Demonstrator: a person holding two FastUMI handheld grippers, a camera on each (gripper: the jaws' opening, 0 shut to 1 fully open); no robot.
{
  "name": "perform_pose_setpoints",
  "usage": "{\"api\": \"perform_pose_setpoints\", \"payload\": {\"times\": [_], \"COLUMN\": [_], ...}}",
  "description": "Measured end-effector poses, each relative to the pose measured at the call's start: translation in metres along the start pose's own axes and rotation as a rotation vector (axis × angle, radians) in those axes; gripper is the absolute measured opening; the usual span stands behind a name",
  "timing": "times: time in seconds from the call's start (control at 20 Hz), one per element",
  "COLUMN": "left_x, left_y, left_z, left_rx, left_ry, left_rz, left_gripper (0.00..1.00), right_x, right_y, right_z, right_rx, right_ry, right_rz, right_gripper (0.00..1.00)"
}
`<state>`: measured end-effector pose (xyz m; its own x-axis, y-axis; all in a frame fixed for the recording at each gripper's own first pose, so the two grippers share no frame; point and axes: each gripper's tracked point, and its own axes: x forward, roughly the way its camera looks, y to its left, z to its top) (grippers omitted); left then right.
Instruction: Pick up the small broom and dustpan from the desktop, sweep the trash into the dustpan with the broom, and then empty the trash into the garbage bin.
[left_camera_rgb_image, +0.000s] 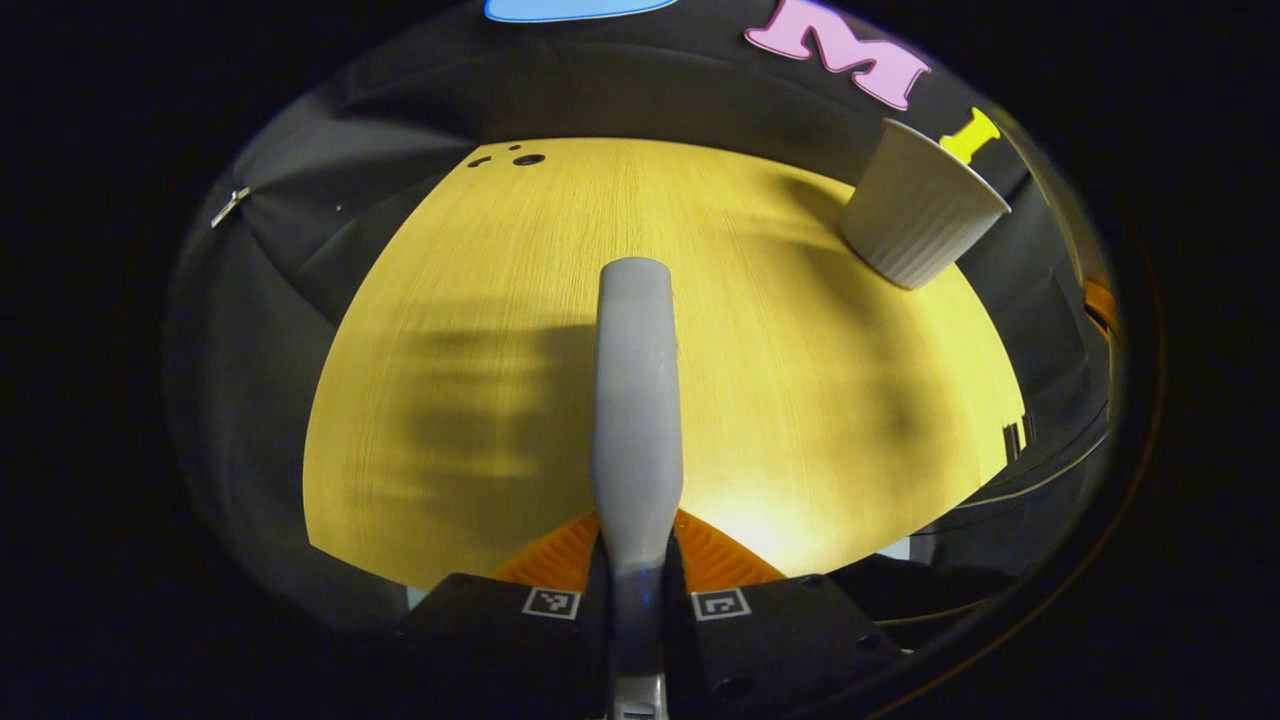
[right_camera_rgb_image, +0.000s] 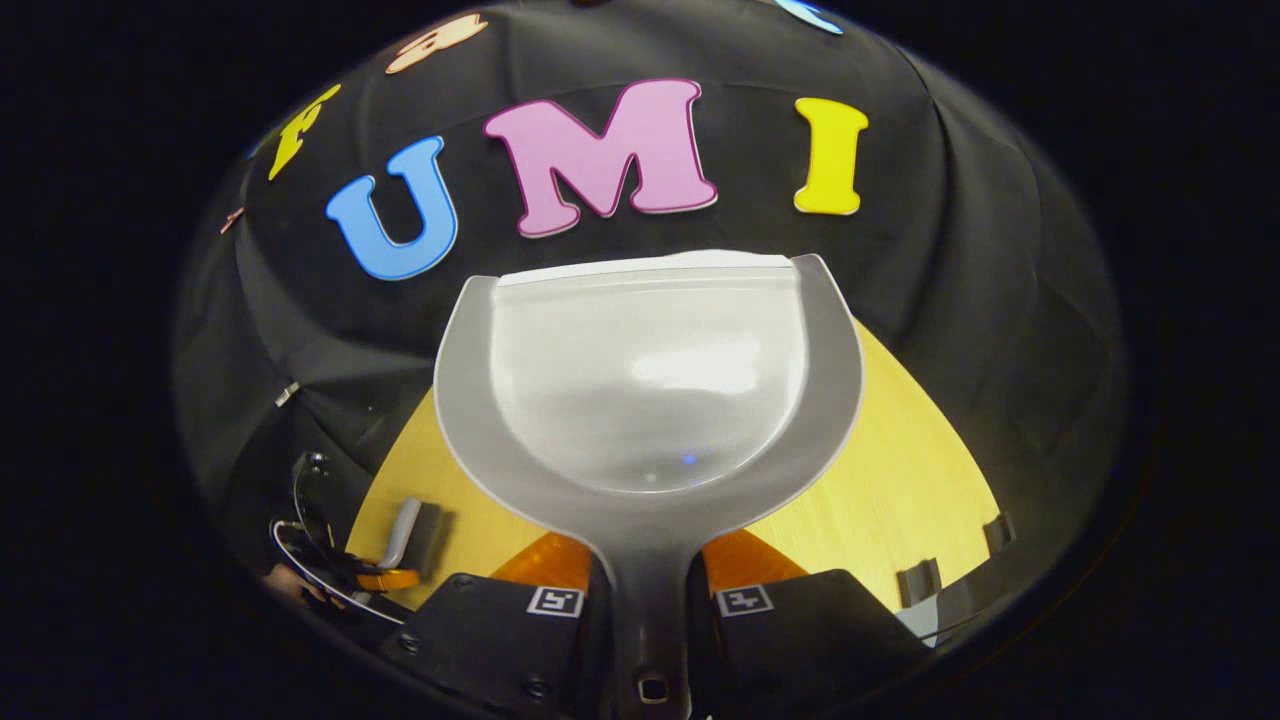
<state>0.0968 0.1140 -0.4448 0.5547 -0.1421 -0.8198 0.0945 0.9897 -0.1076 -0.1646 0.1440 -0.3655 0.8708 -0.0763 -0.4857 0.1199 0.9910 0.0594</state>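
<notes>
Yellow wood-grain desktop (left_camera_rgb_image: 800, 400) shows fine straight grain with a soft sheen. The grey plastic broom handle (left_camera_rgb_image: 635, 400) looks smooth and matt. The white ribbed garbage bin (left_camera_rgb_image: 920, 215) reads as matt plastic, fluted down its wall. The grey plastic dustpan (right_camera_rgb_image: 650, 400) is smooth and glossy inside, catching a bright highlight.

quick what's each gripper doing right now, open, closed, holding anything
Left gripper: closed on the broom handle.
Right gripper: closed on the dustpan by its handle, pan raised above the table.
</notes>
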Motion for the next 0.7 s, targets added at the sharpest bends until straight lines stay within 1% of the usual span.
{"api": "perform_pose_setpoints", "payload": {"times": [0.15, 0.25, 0.45, 0.5, 0.6, 0.65, 0.7], "left_x": [0.014, 0.016, 0.028, 0.030, 0.034, 0.036, 0.038], "left_y": [0.002, 0.001, -0.005, -0.005, -0.006, -0.007, -0.009], "left_z": [0.004, 0.002, 0.004, 0.006, 0.008, 0.009, 0.010], "left_rx": [0.013, 0.023, 0.014, 0.018, 0.027, 0.027, 0.022], "left_ry": [0.017, 0.029, 0.057, 0.061, 0.067, 0.068, 0.069], "left_rz": [-0.010, -0.008, -0.014, -0.012, -0.002, 0.003, 0.008], "left_gripper": [0.26, 0.26, 0.26, 0.27, 0.27, 0.30, 0.27], "right_x": [0.006, 0.018, 0.051, 0.059, 0.076, 0.083, 0.092], "right_y": [0.016, 0.027, 0.051, 0.053, 0.052, 0.053, 0.056], "right_z": [-0.038, -0.071, -0.139, -0.154, -0.184, -0.195, -0.201], "right_rx": [-0.033, -0.040, 0.004, 0.006, -0.029, -0.044, -0.053], "right_ry": [0.086, 0.167, 0.341, 0.382, 0.469, 0.504, 0.528], "right_rz": [0.007, 0.013, 0.047, 0.054, 0.041, 0.036, 0.039], "right_gripper": [0.33, 0.33, 0.33, 0.33, 0.33, 0.33, 0.33]}}
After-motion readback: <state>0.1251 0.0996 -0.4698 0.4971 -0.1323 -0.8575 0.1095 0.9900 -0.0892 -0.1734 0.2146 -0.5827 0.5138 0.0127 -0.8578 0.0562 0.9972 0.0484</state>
